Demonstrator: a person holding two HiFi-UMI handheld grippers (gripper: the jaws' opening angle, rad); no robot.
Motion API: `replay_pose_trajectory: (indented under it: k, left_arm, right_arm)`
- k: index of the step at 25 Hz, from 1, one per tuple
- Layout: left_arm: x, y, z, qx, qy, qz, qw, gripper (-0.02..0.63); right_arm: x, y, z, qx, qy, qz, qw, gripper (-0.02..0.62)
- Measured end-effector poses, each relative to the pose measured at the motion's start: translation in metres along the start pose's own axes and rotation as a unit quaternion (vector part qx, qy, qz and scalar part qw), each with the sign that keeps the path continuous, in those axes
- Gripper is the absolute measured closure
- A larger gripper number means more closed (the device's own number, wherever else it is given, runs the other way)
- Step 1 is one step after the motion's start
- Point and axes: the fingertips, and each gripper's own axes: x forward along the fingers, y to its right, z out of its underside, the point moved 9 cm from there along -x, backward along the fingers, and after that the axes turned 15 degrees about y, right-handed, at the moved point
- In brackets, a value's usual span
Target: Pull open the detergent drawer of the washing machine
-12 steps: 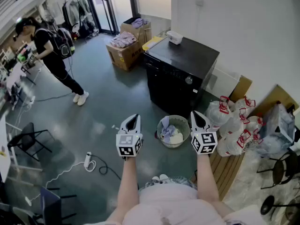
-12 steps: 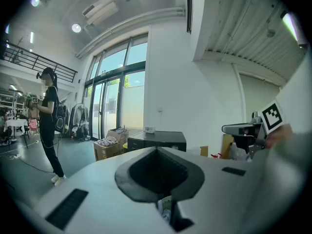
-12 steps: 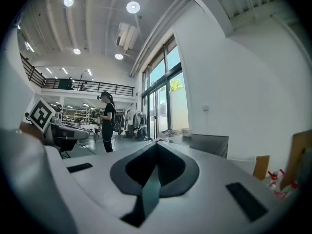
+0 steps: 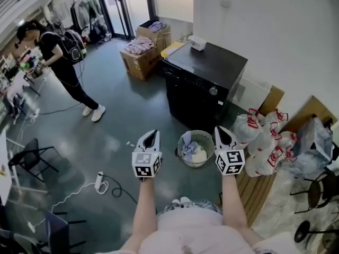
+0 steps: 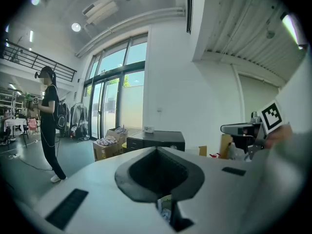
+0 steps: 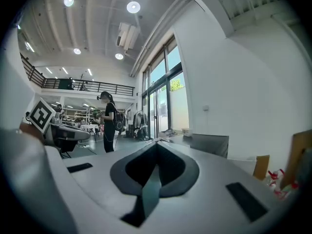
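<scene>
A black washing machine (image 4: 204, 83) stands against the white wall, well ahead of me; it also shows far off as the black washing machine (image 5: 156, 140) in the left gripper view. Its drawer cannot be made out at this distance. My left gripper (image 4: 151, 133) and right gripper (image 4: 222, 129) are held side by side at waist height, both shut with nothing between their jaws. They point toward the machine, still well short of it. The left gripper's tip (image 5: 157, 150) and the right gripper's tip (image 6: 157, 145) are pressed together.
A laundry basket (image 4: 196, 148) with clothes stands on the floor between me and the machine. Cardboard boxes (image 4: 140, 57) sit to its left, white bags (image 4: 265, 142) to the right. A person (image 4: 61, 57) stands at the far left. A power strip and cable (image 4: 100, 181) lie on the floor.
The person at the far left has stepped slightly forward. My grippers have barely moved.
</scene>
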Motion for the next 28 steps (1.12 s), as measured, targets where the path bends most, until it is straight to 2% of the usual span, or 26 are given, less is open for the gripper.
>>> replay_pose_trajectory:
  k: [17,21,26,28]
  left_arm:
    - [-0.01,0.002,0.005,-0.008,-0.006,0.005,0.9999,0.581]
    - [-0.01,0.002,0.006,-0.02,0.0,0.008,0.9998,0.58]
    - [-0.006,0.003,0.006,-0.044,0.004,0.031,0.9985,0.578]
    - [-0.005,0.002,0.005,-0.047,0.007,0.033,0.9983,0.577]
  right_arm:
    - [-0.005,-0.013,-0.001,0.011,-0.001,-0.006,1.0,0.58]
    - [-0.004,-0.014,0.001,0.019,-0.001,-0.009,1.0,0.58]
    - [0.001,-0.017,0.001,0.029,0.005,-0.023,0.999,0.58]
    - [0.002,-0.017,0.001,0.036,0.01,-0.029,0.999,0.56]
